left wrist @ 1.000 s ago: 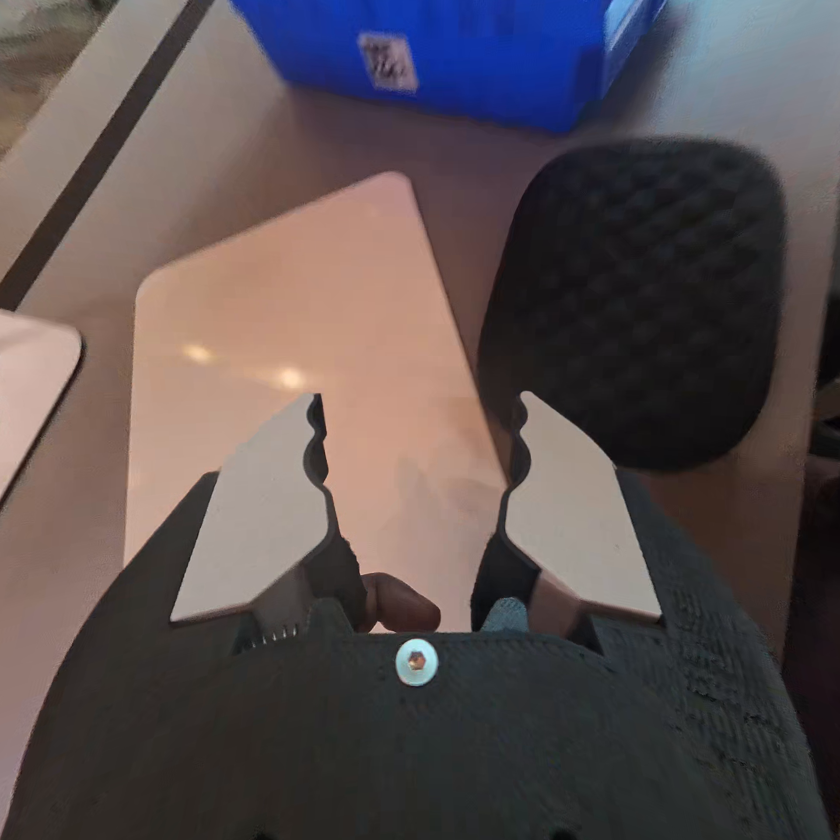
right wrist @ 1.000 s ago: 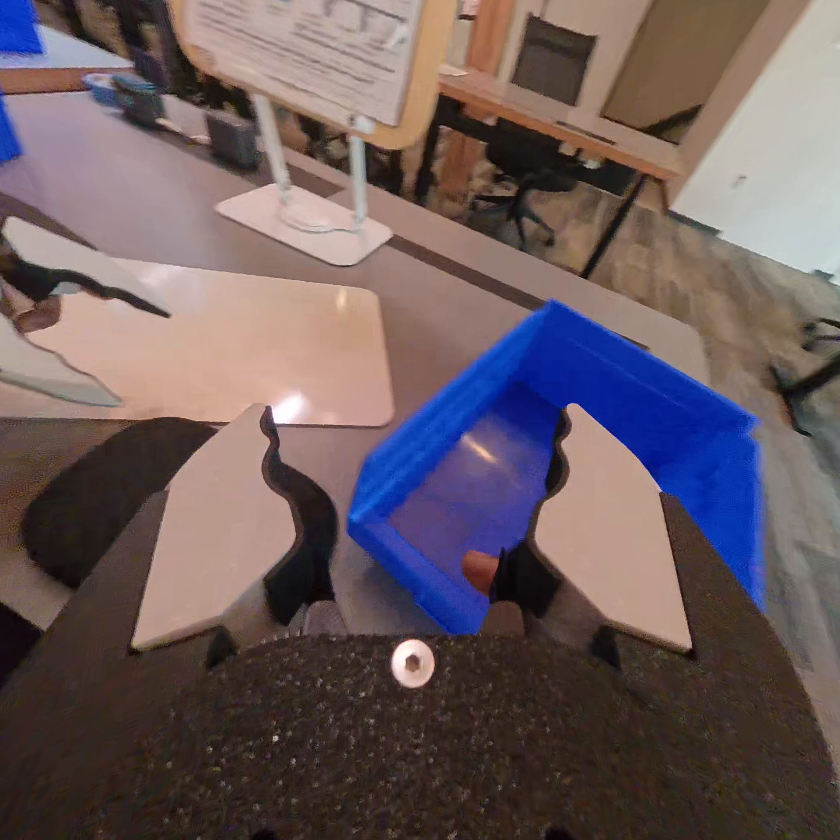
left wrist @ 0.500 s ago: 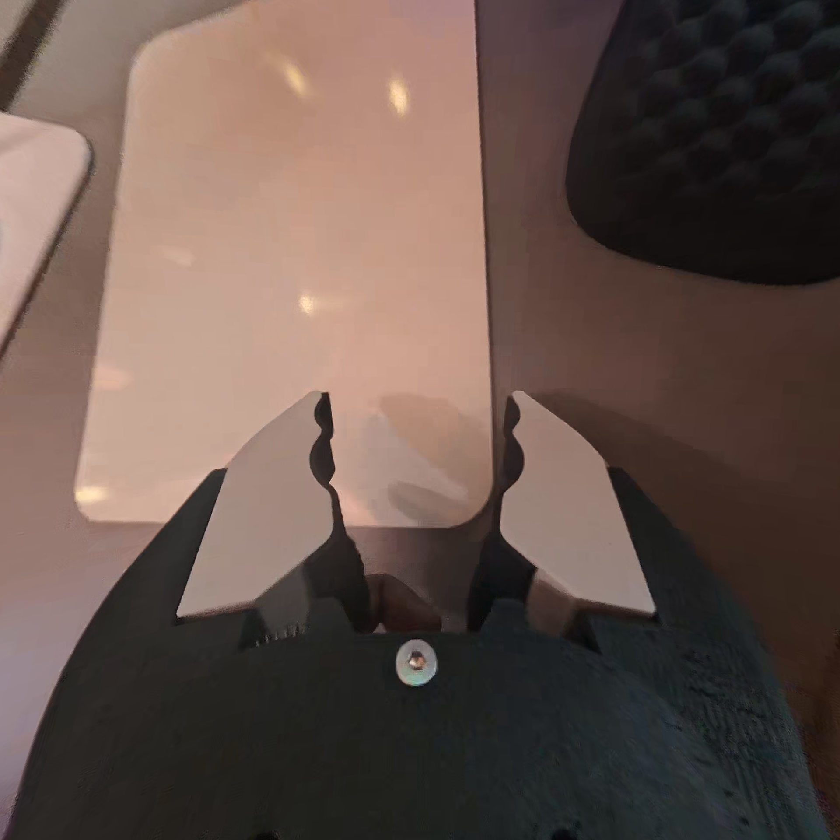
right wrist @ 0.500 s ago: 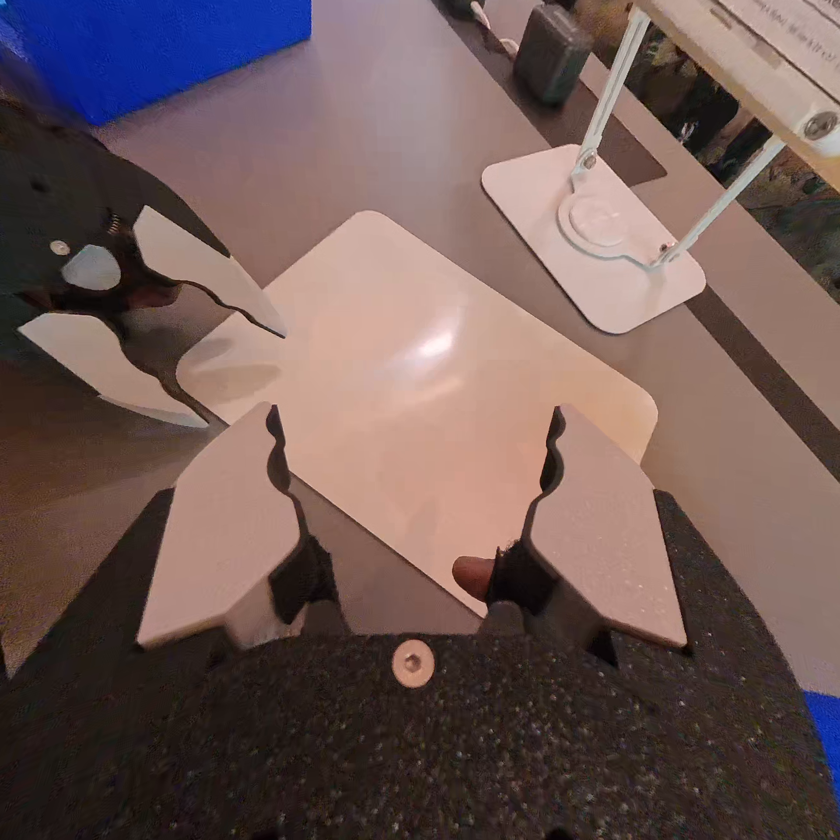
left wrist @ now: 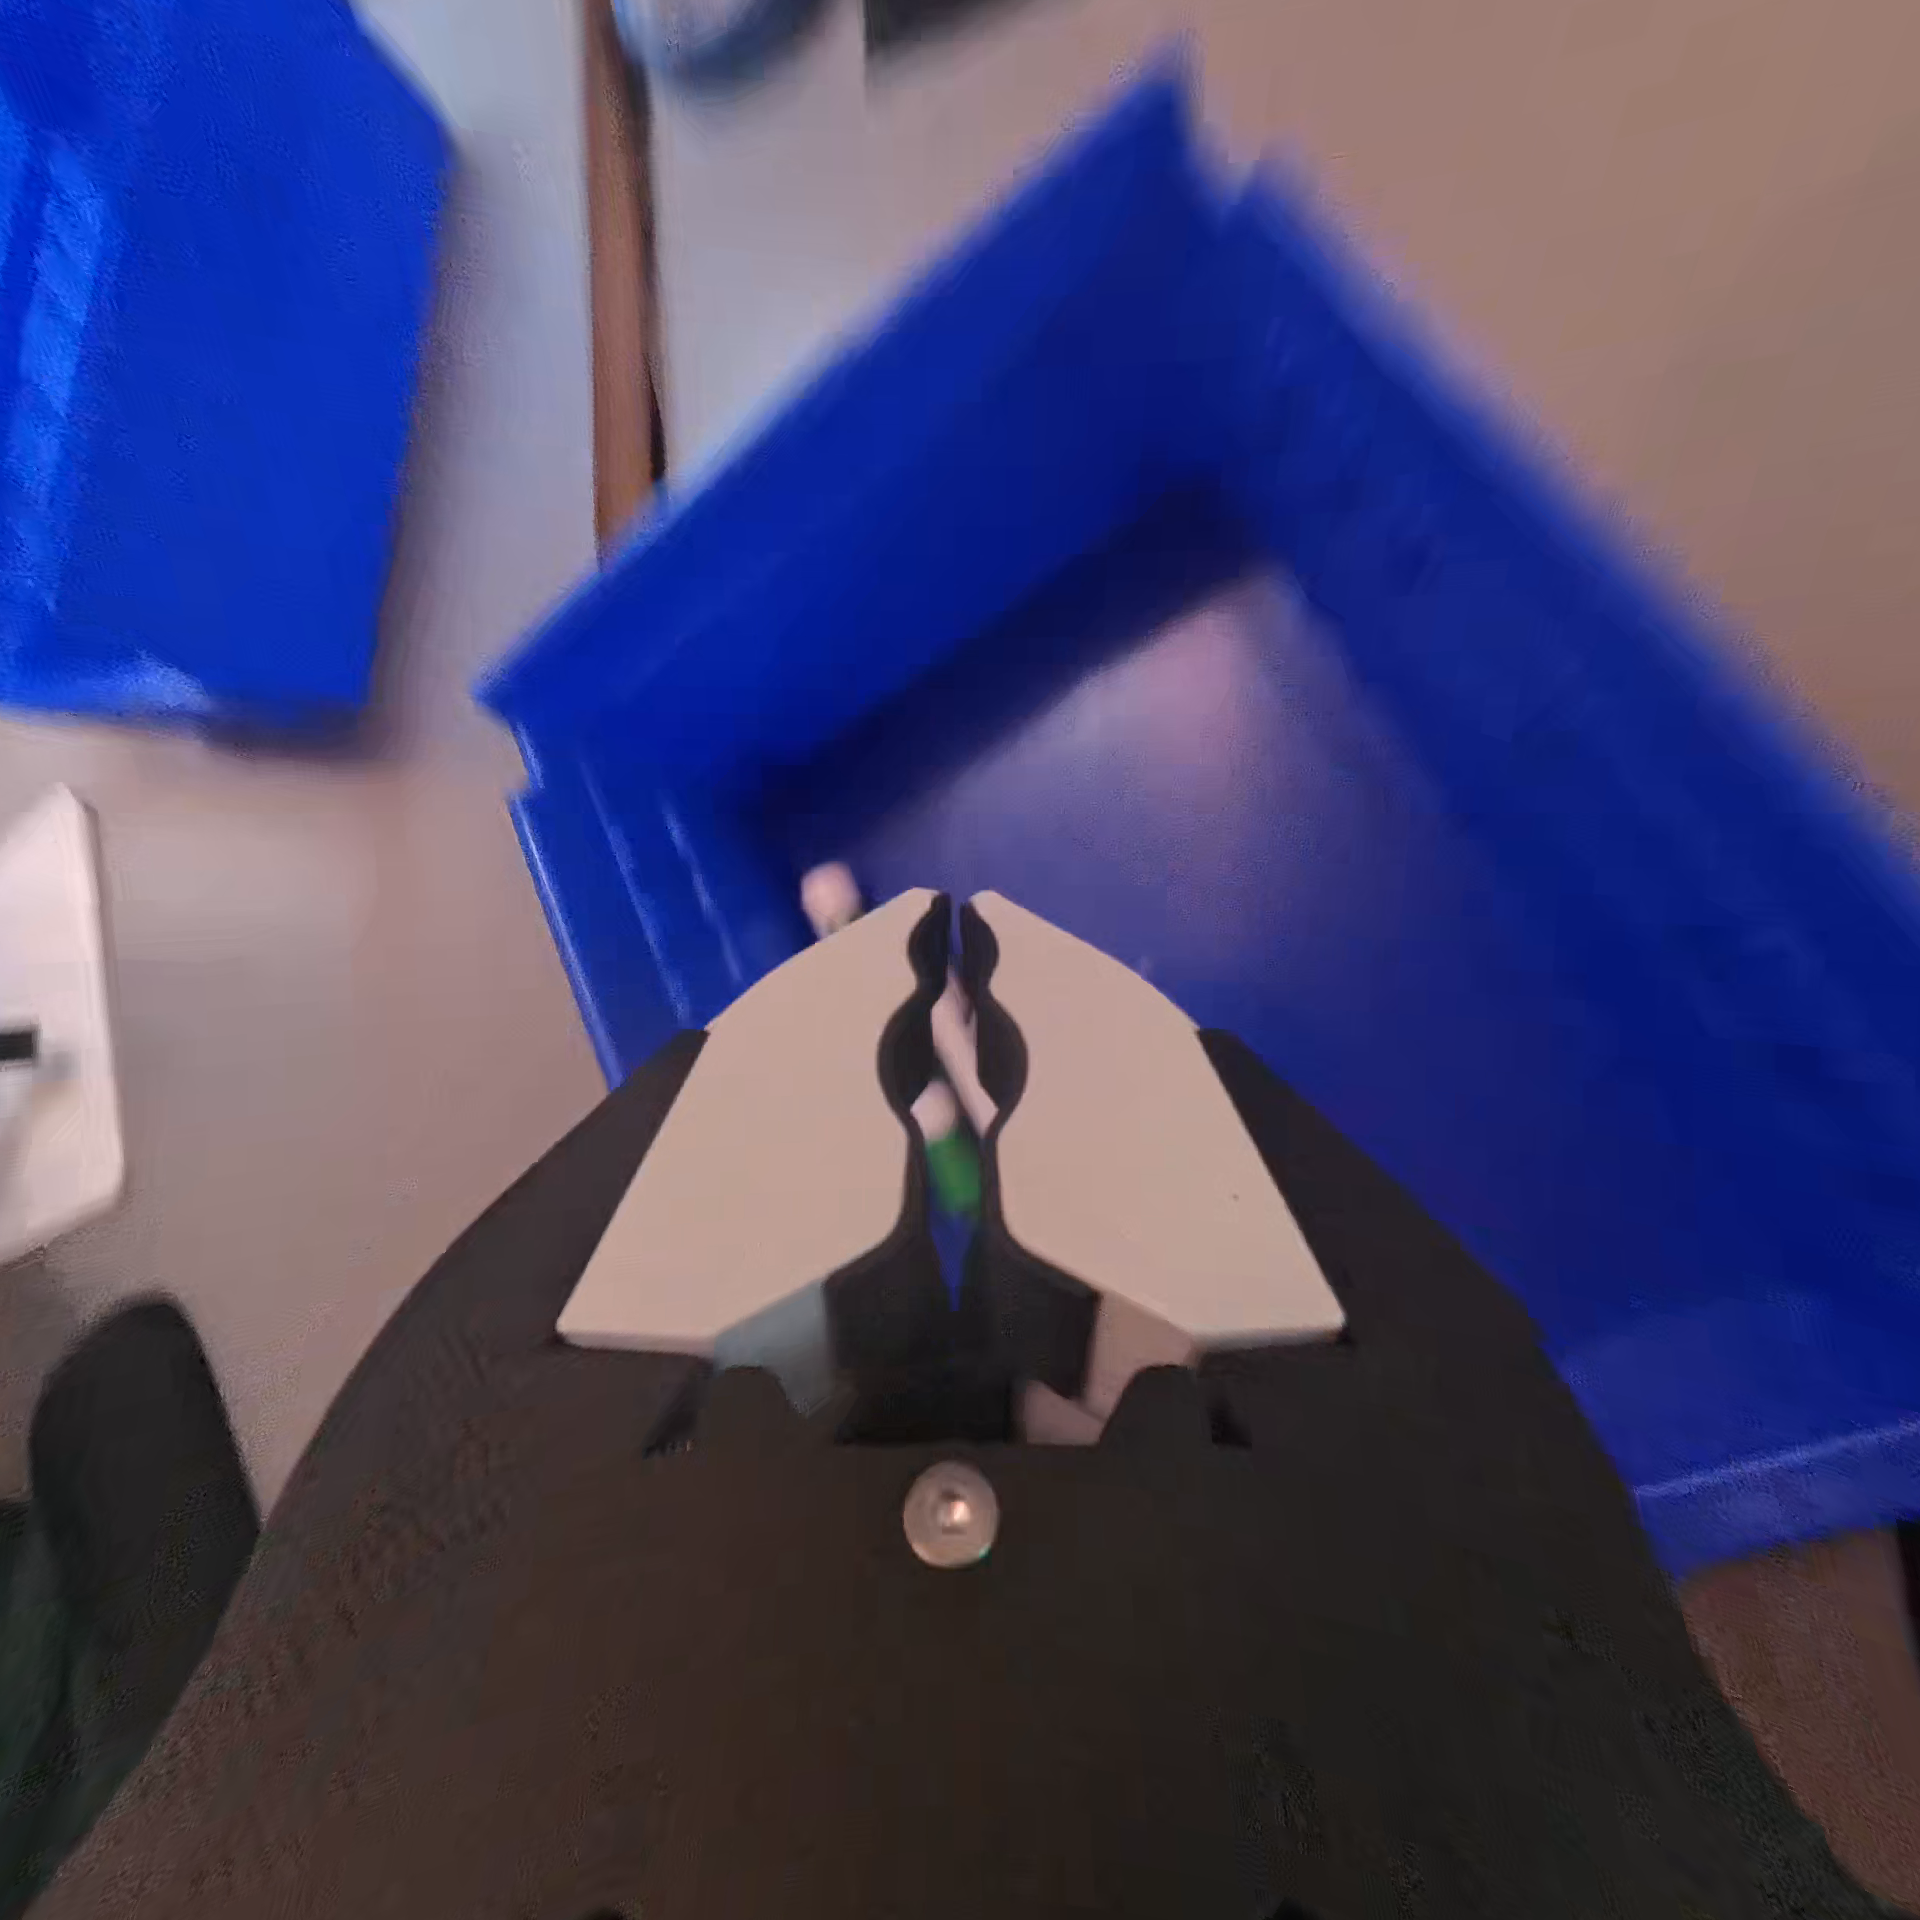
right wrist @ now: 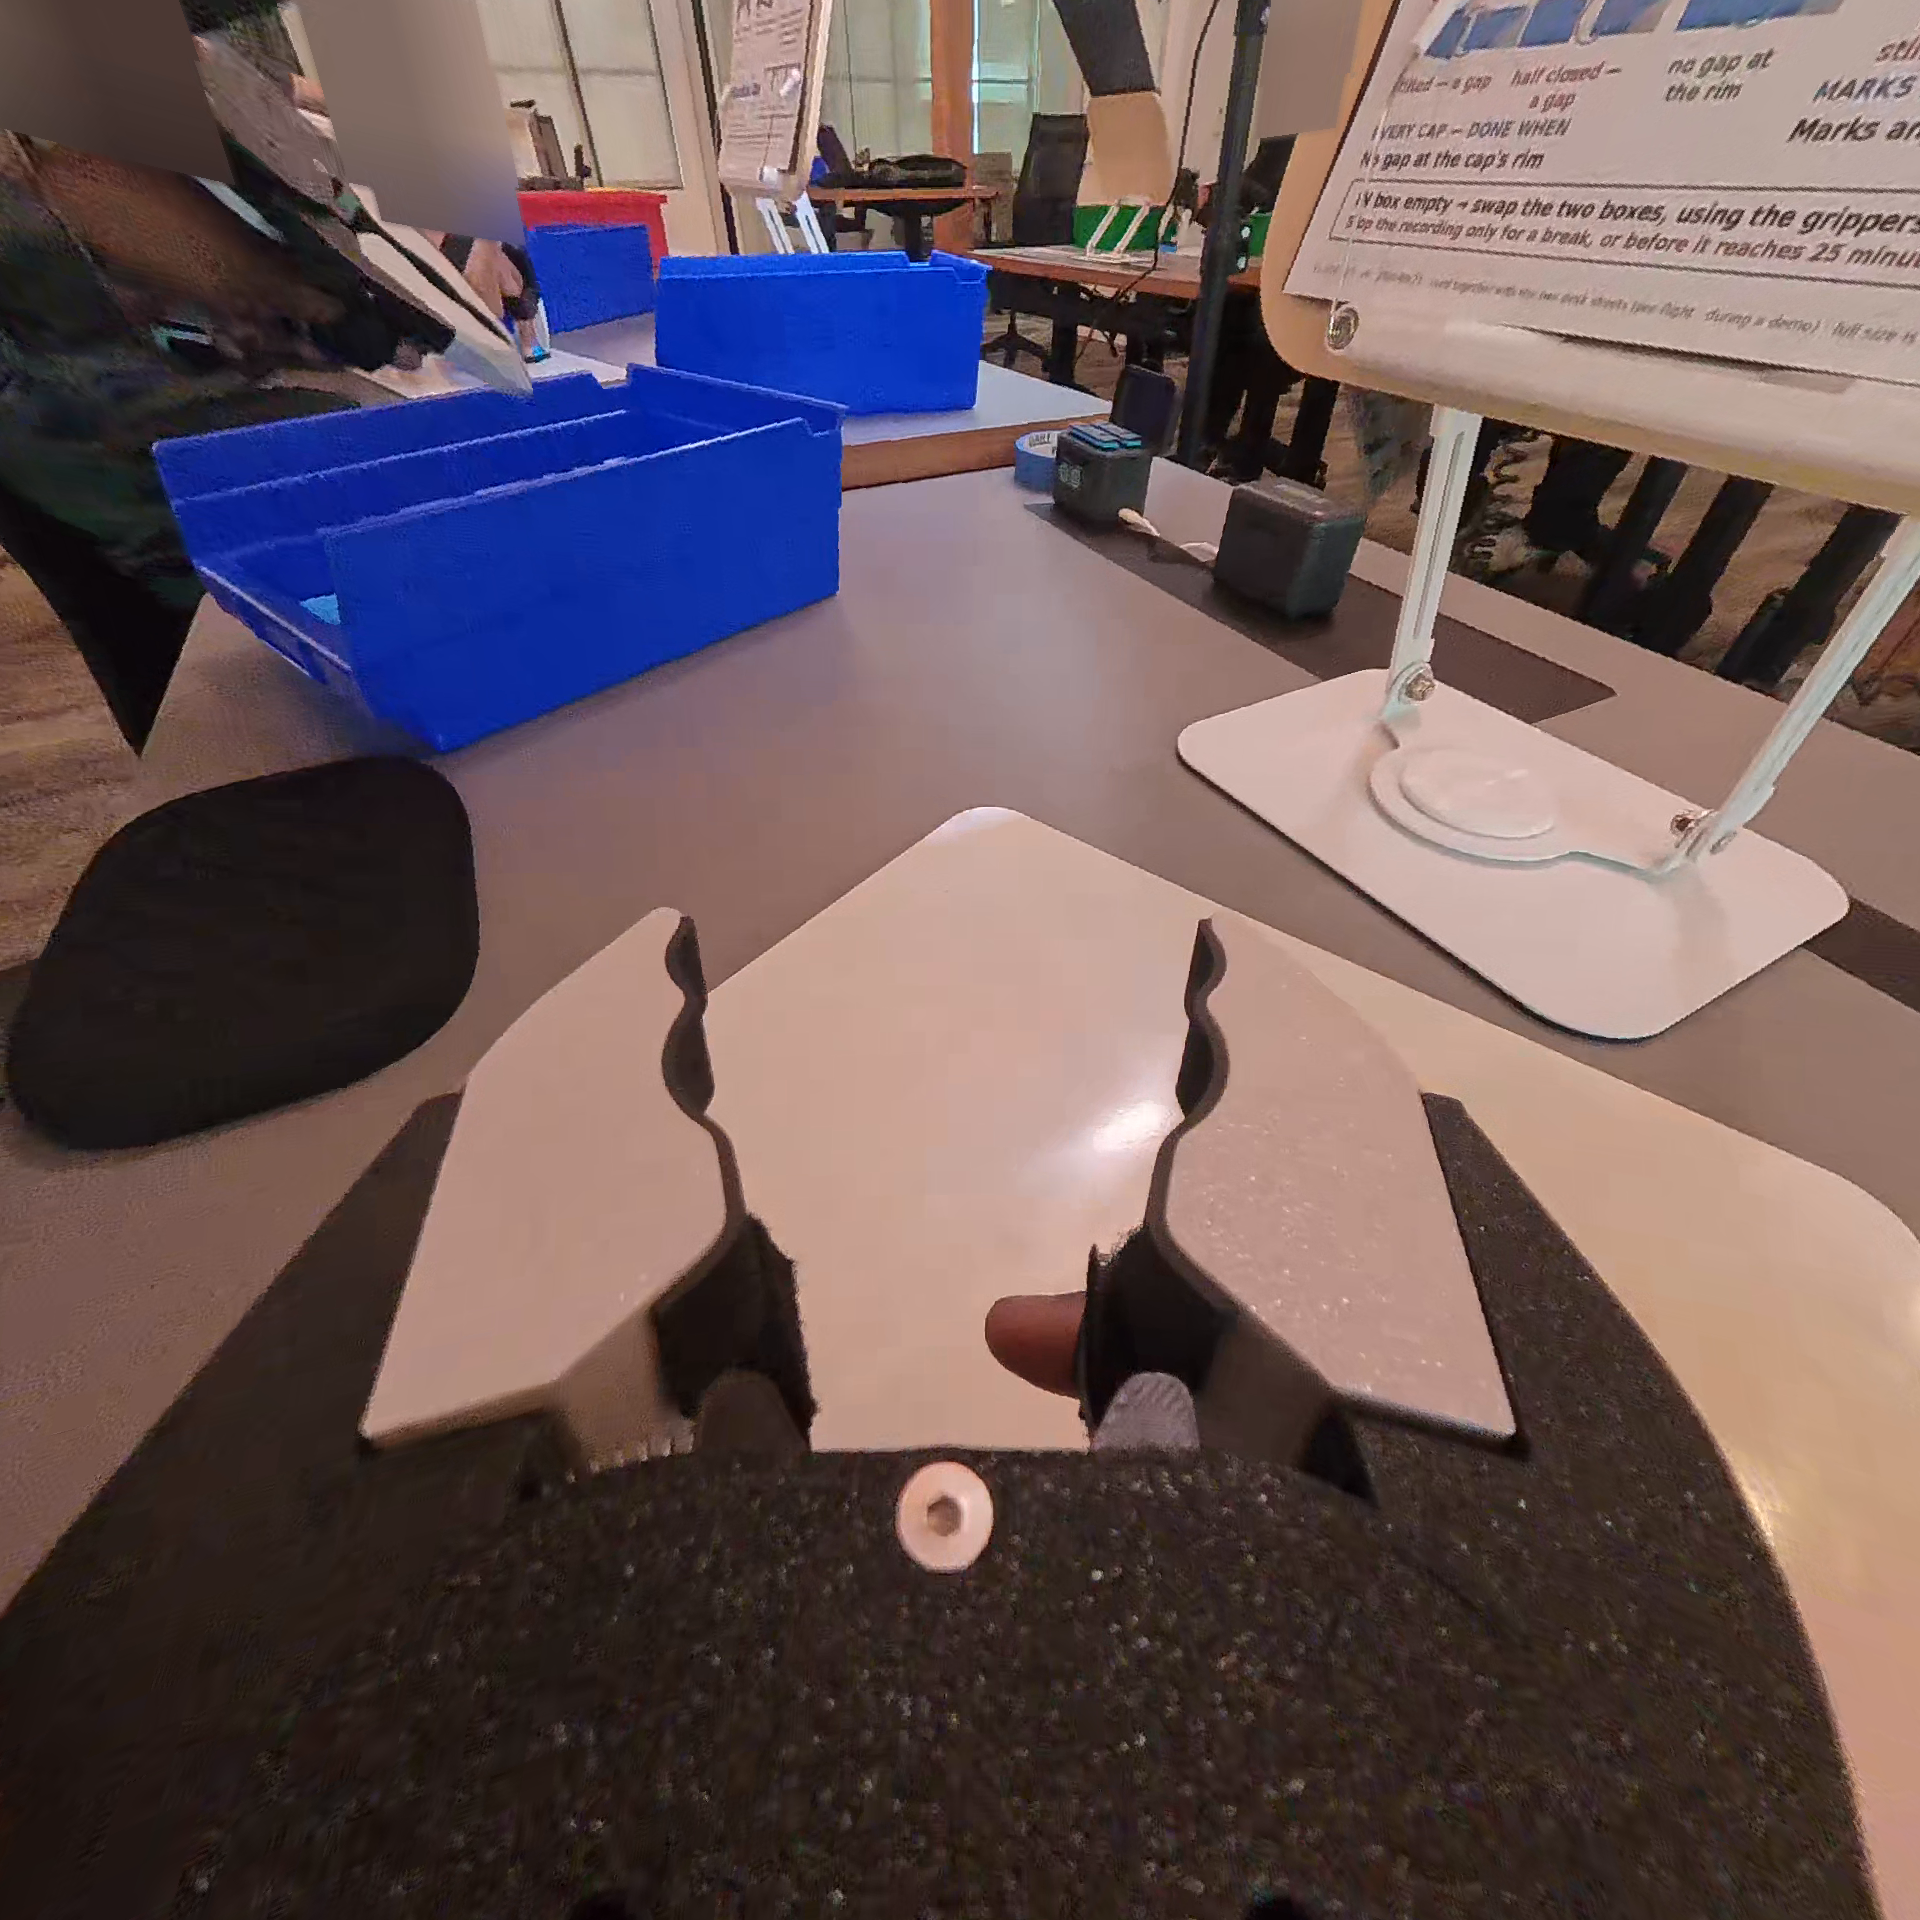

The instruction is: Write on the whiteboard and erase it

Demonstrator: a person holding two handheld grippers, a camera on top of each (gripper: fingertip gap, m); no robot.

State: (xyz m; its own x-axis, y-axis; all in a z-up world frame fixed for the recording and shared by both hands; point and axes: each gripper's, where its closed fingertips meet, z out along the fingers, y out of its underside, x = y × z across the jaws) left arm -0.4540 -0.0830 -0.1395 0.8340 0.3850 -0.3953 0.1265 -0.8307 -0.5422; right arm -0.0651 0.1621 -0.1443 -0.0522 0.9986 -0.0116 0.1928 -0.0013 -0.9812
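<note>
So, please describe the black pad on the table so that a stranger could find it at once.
Start at the grey table and find the open blue bin. In front of it, left of the whiteboard, lies the black pad. It is the only dark, soft, rounded thing among hard blue and white ones.

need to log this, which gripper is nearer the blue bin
Left. The left gripper is over the blue bin, shut on a marker; the right gripper hovers open over the whiteboard.

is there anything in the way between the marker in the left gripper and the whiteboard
Only the blue bin's near wall: the left gripper is shut on the marker over the bin. Beyond it, bare table runs to the whiteboard; the black pad lies aside.
</note>
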